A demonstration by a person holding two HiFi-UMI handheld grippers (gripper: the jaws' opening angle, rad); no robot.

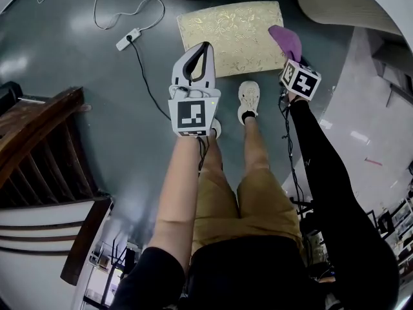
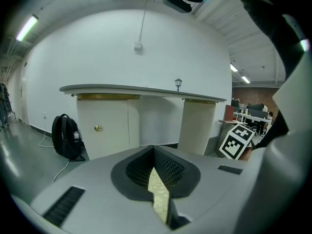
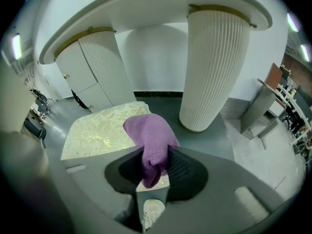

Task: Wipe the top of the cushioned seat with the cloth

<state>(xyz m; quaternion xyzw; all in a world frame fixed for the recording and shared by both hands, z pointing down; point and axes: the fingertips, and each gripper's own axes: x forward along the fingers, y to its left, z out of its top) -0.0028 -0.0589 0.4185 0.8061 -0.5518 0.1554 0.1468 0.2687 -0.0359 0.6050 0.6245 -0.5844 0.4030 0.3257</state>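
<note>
Two grippers out front; which one has the cloth?

The right gripper. Its jaws are clamped on the purple cloth, which bunches up out of them and flops forward.

Where is it against the cushioned seat?

At the seat's right end, by the near corner in the head view. Touching or just above, I can't tell. The seat lies flat on the grey floor, with its long axis running left to right ahead of the white shoe.

And the arms?

The right arm, in a black sleeve, reaches forward and down. The left forearm is bare and stretched the same way. The left gripper points at the seat's near edge, jaws pressed together with nothing gripped; only a slit of gold pattern shows beyond them.
</note>
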